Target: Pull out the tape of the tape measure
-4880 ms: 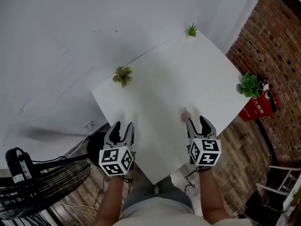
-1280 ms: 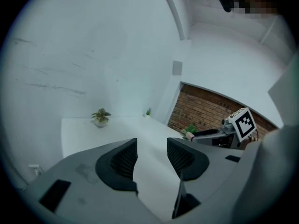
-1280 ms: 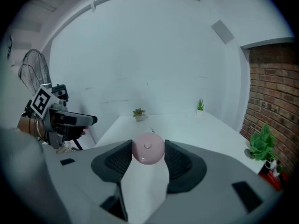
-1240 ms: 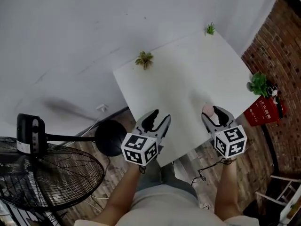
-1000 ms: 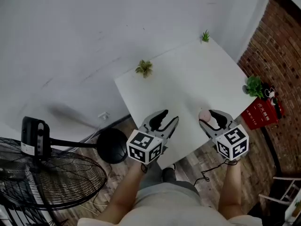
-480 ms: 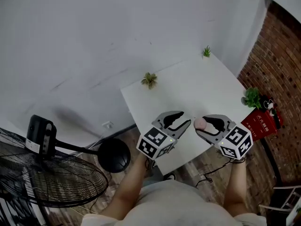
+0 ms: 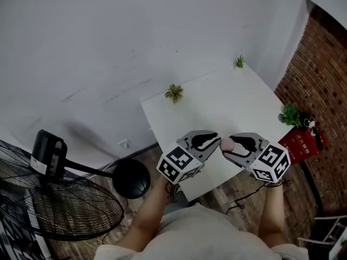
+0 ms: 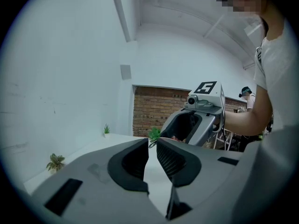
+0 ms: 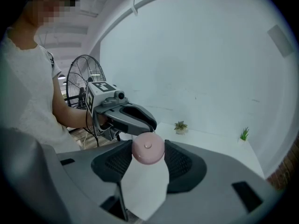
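Both grippers closing in over table [image 7: 217,99] edge, tips almost meeting. Right gripper [image 9: 148,158] clamps pink tape measure [image 9: 148,147]; left gripper [image 8: 152,143] barely parted, empty.

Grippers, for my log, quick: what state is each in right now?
Left gripper: open by a narrow gap, empty.
Right gripper: shut on the pink tape measure.
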Demonstrator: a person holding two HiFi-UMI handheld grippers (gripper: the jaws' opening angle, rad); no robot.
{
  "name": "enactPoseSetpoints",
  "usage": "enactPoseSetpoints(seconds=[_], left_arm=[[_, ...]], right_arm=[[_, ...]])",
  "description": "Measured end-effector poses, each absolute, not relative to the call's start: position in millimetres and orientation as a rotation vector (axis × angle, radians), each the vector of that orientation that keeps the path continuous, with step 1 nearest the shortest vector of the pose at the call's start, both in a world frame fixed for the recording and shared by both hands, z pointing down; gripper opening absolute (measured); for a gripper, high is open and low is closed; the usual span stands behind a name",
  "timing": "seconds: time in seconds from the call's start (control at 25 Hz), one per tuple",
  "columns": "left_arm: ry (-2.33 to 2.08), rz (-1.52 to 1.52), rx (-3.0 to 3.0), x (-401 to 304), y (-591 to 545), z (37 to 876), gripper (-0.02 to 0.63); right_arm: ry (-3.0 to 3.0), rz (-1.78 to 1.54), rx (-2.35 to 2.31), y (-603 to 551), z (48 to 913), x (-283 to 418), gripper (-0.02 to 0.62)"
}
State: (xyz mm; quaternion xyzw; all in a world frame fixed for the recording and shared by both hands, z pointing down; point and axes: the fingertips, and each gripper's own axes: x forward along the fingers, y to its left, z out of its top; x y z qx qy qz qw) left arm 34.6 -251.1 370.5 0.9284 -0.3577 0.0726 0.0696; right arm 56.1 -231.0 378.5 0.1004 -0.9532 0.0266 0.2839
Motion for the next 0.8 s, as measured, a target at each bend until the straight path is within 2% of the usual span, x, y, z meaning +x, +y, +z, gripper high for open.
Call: enactPoseSetpoints(seconds=[0.32, 0.8], left_arm=[[-1.066, 0.191, 2.783, 29.1, -244.1, 369.4, 0.021], [-1.114, 0.136, 2.762, 15.0, -243.7, 364.7, 0.014]], right_arm=[[-2.565, 0.093, 0.284, -230.0, 377.1, 50.3, 0.216], [-2.571, 0.121, 0.336, -236.5, 375.5, 43.7, 0.216]])
